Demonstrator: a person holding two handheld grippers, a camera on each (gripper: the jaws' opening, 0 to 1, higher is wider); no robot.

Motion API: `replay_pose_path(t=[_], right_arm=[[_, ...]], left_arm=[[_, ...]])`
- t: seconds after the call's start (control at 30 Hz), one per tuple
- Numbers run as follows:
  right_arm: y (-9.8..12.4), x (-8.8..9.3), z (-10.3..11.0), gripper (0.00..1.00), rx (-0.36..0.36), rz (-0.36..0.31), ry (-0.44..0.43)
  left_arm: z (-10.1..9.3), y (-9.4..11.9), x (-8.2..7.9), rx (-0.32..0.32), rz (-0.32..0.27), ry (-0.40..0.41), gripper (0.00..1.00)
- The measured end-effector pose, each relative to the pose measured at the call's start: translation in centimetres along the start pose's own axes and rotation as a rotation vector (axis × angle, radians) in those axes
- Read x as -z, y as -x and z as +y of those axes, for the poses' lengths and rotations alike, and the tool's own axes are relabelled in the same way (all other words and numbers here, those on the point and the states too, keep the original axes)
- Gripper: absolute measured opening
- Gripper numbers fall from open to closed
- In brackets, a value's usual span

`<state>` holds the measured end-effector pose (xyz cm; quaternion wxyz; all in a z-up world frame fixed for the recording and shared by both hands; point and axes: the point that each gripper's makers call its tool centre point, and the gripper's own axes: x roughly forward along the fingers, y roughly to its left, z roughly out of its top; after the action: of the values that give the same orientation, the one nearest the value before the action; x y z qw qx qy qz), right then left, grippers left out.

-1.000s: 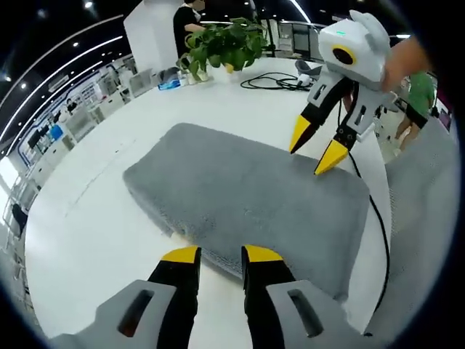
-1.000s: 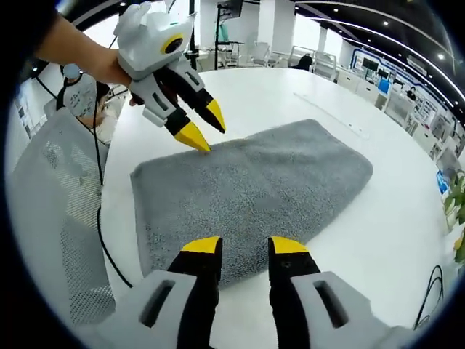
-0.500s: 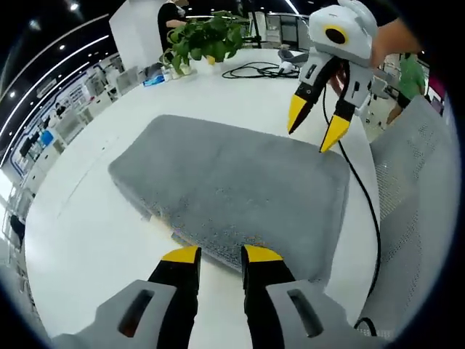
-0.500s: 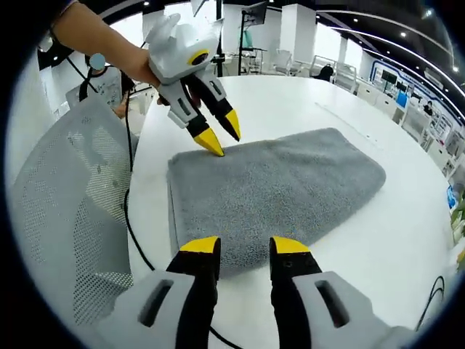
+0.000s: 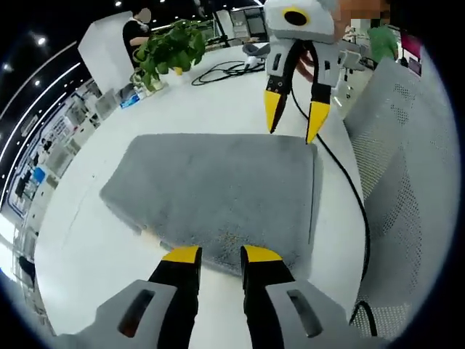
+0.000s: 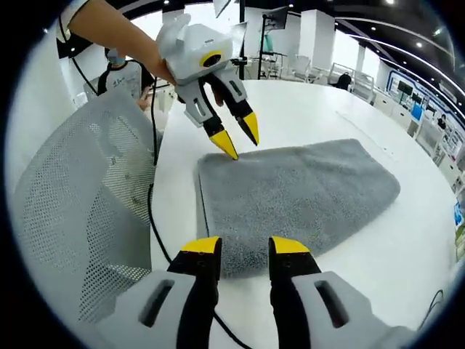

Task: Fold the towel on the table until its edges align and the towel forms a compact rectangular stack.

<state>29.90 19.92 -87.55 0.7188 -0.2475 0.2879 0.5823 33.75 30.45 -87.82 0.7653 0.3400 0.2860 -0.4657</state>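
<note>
Already folded, by the look of it: layered edges show along the short side nearest the chair.
Towel: grey towel (image 5: pixel 218 189) lies flat on the white table (image 5: pixel 87 254), a thick rectangle, near the table edge that faces the mesh chair (image 5: pixel 407 189).
Left gripper: left gripper (image 5: pixel 220 254) has its jaws parted with a gap between the yellow tips, holding nothing; tips hang just over the towel's near edge, close to one corner.
Right gripper: right gripper (image 6: pixel 245 246) likewise part-open and empty, tips over the opposite corner of the same short side.
Why so placed: my guess is the two tools sit at the two corners of one short edge, ready to pinch both and carry that edge across for another fold.
Left gripper view adds: a potted plant (image 5: pixel 171 51) and a coiled black cable (image 5: pixel 225 71) on the far part of the table; the right gripper seen from the front, tips just above the towel corner.
Right gripper view adds: the towel's far end (image 6: pixel 378 182), rounded and softer in outline; the hand (image 6: pixel 156 65) holding the left gripper; a black cable (image 6: pixel 152 203) running down the table edge beside the chair.
Contact: cannot tell whether either tip touches the pile.
</note>
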Motion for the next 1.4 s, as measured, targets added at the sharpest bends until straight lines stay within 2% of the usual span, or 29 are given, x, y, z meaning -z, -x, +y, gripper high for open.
replay_pose_path(t=[0.17, 0.33, 0.4, 0.57, 0.73, 0.8, 0.97, 1.03, 1.23, 1.33, 1.4], right_arm=[[-0.6, 0.4, 1.3, 0.27, -0.037, 0.015, 0.036], [-1.0, 1.6, 2.2, 0.32, -0.052, 0.042, 0.036], [-1.1, 2.2, 2.3, 0.34, -0.049, 0.057, 0.045], [-1.4, 2.5, 2.0, 0.33, -0.032, 0.067, 0.046], [-2.0, 3.1, 1.7, 0.3, -0.011, 0.141, 0.148], [-2.1, 3.1, 1.7, 0.27, -0.004, 0.146, 0.166], [-2.3, 3.3, 1.4, 0.25, 0.001, 0.155, 0.168], [-2.5, 3.2, 1.4, 0.24, -0.001, 0.152, 0.194], [-2.5, 3.3, 1.2, 0.22, -0.003, 0.156, 0.174], [-2.5, 3.3, 1.1, 0.22, -0.008, 0.159, 0.168], [-2.5, 3.5, 0.9, 0.17, 0.002, 0.178, 0.175]], left_arm=[[-1.9, 0.1, -0.5, 0.069, -0.024, -0.004, 0.22], [-4.4, 0.1, 0.3, 0.165, -0.006, 0.033, 0.21], [-4.8, 0.2, 0.5, 0.173, -0.018, 0.019, 0.21], [-5.6, -0.1, 1.7, 0.192, 0.04, -0.047, 0.23], [-6.2, -0.6, 1.9, 0.186, 0.069, -0.123, 0.27], [-6.2, -0.9, 1.8, 0.176, 0.07, -0.116, 0.27], [-5.9, -1.0, 1.7, 0.151, 0.07, -0.094, 0.24], [-5.8, -1.0, 1.8, 0.145, 0.073, -0.096, 0.23], [-5.5, -1.2, 1.7, 0.125, 0.103, -0.041, 0.18], [-5.4, -1.2, 1.7, 0.122, 0.115, -0.049, 0.15], [-5.0, -1.3, 1.7, 0.116, 0.124, -0.041, 0.13]])
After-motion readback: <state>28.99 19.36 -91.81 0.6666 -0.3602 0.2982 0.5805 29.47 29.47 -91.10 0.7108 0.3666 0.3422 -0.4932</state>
